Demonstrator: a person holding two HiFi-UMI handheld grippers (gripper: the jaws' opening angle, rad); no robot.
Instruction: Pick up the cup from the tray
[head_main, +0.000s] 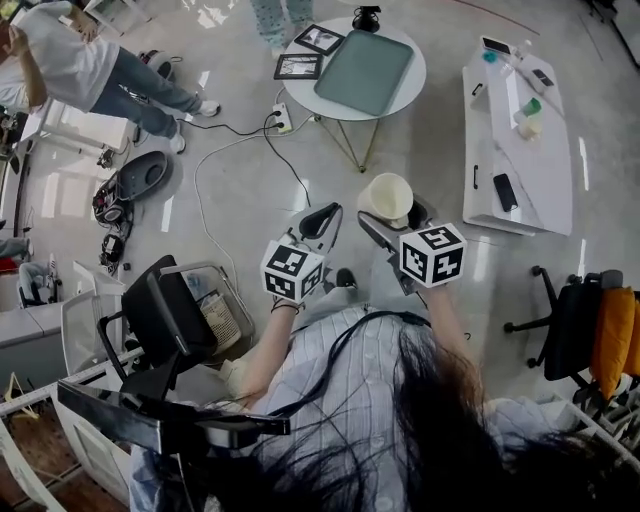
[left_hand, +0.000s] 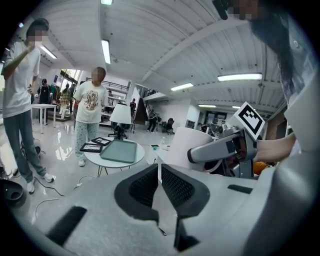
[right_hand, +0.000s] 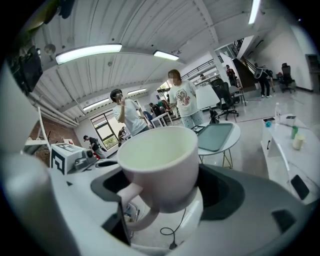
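A cream-white cup (head_main: 388, 196) with a handle is held in the air, my right gripper (head_main: 393, 216) shut on its body. In the right gripper view the cup (right_hand: 160, 162) fills the space between the jaws, mouth up, handle toward the camera. The grey-green tray (head_main: 364, 70) lies bare on a round white table (head_main: 400, 100) farther ahead, also visible as the tray (right_hand: 216, 136) behind the cup. My left gripper (head_main: 321, 220) hovers just left of the cup, its pads pressed together on nothing. From the left gripper view the cup (left_hand: 181, 146) is at the right.
Two framed pictures (head_main: 299, 66) lie on the round table beside the tray. A white bench (head_main: 515, 150) with phones and small cups stands to the right. Cables and a power strip (head_main: 282, 120) run across the floor. Chairs (head_main: 170, 320) and standing people are around.
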